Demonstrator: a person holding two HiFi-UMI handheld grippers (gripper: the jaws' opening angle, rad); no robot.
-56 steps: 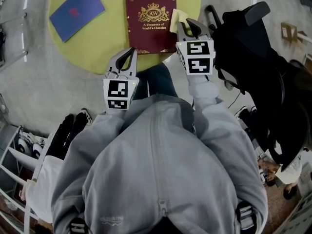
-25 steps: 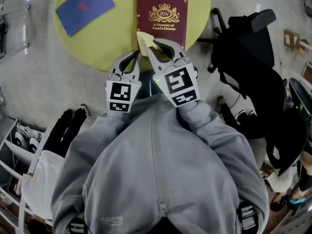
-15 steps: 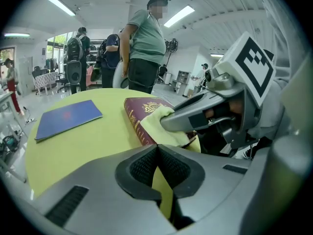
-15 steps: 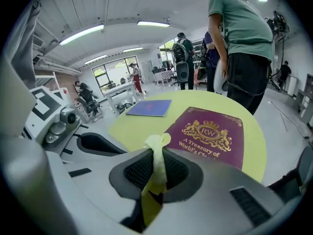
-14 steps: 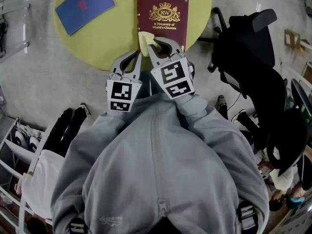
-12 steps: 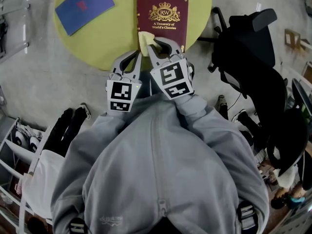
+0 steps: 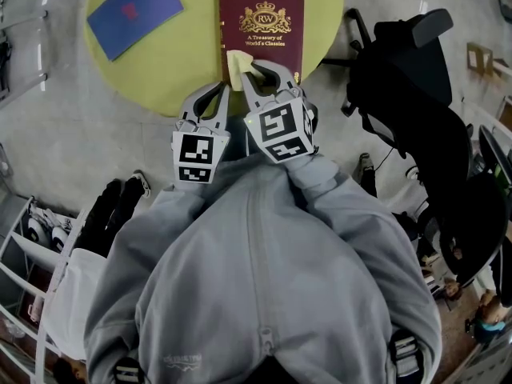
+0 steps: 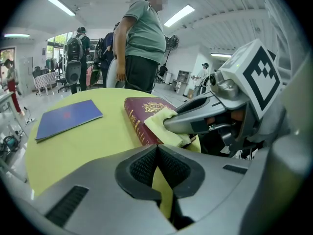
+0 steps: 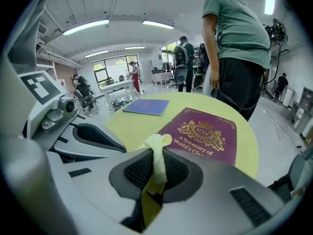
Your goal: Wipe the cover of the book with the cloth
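1. Head view: a maroon book (image 7: pixel 260 14) lies flat at the upper middle of the frame, on a round yellow-green desk (image 7: pixel 180 66). A blue booklet (image 7: pixel 134 13) lies well apart at the upper left. The right hand-held gripper (image 7: pixel 258 74) reaches over the desk's near edge and holds a pale yellow cloth (image 7: pixel 236 61) at the book's near left corner. That looks like a starting point for strokes across the cover. The left hand-held gripper (image 7: pixel 210 101) hangs just beside it, over the desk's edge and off the book, probably kept out of the wiping path.

2. Left gripper view: its jaws are clenched together with nothing between them; only the desk shows through the gap below the pads. At centre right, the right hand-held gripper presses the bunched cloth (image 8: pixel 161 124) onto the book's near corner.

3. Right gripper view: the jaws are clenched on the cloth (image 9: pixel 159 143), which sticks up between the pads as a narrow fold. Holding it by a bunch leaves loose cloth to drag on the cover. Most of the cover (image 9: pixel 203 133) stretches ahead, so I judge the wiping barely begun. A person (image 9: pixel 234 58) stands beyond the desk's far side.
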